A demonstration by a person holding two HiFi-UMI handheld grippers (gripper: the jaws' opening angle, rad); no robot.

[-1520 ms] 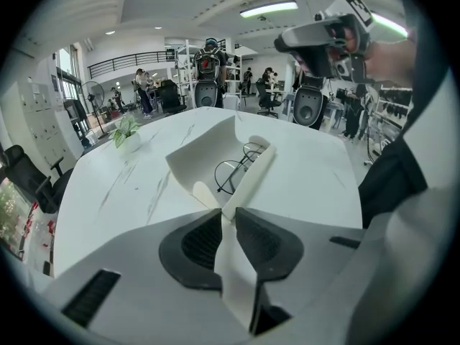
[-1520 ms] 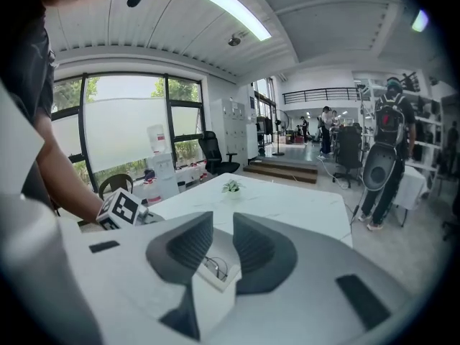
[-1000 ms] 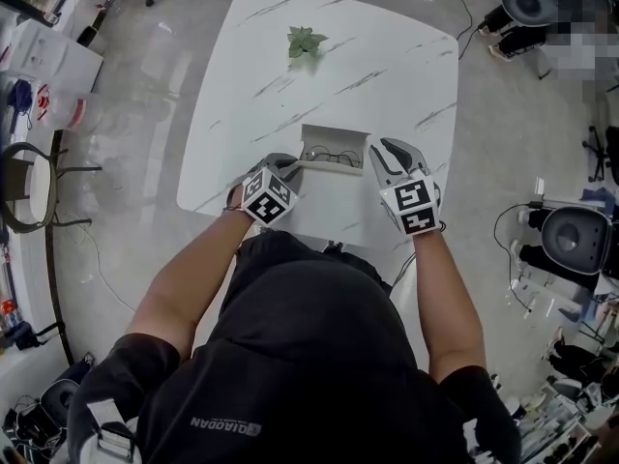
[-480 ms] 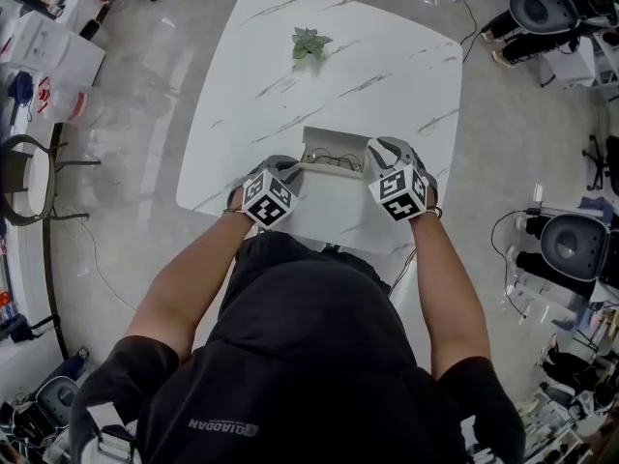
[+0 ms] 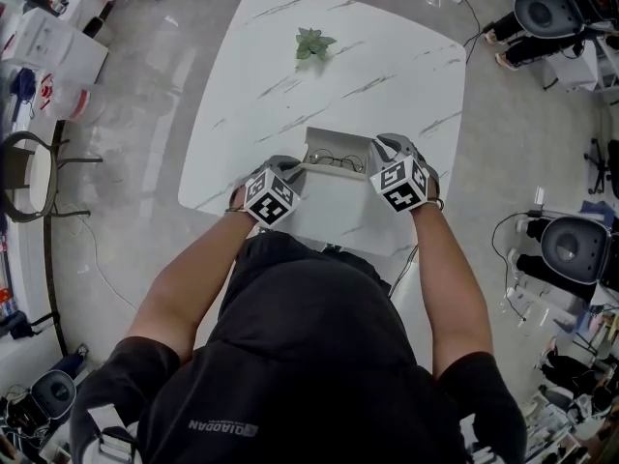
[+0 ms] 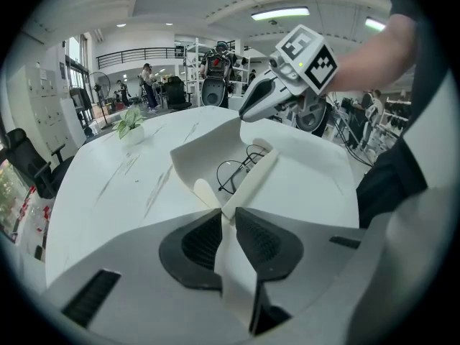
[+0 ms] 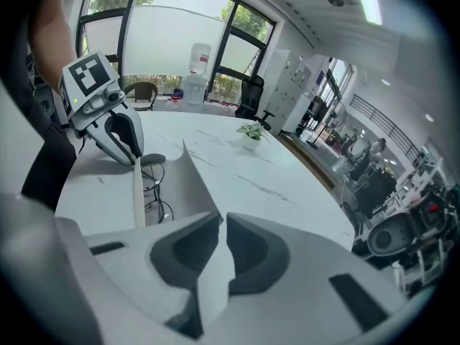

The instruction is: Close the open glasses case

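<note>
A white glasses case (image 5: 335,144) lies open near the front of the white marble table (image 5: 387,66), with thin-framed glasses (image 5: 336,160) inside. Its wide flap (image 5: 329,206) stretches toward me. My left gripper (image 5: 293,168) is at the case's left end and my right gripper (image 5: 376,154) at its right end. In the left gripper view the left gripper (image 6: 224,210) is shut on the white flap, with the glasses (image 6: 241,171) just beyond. In the right gripper view the right gripper (image 7: 221,218) pinches the flap's other end, and the glasses (image 7: 154,192) lie to its left.
A small green plant (image 5: 309,43) stands toward the table's far side. The table's front edge runs just below the case, against my body. A chair (image 5: 29,182) and boxes stand on the floor to the left, and equipment (image 5: 571,245) to the right.
My right gripper has rolled and sunk lower onto the case's right end, its marker cube now tilted. The left gripper and the case have stayed where they were.
</note>
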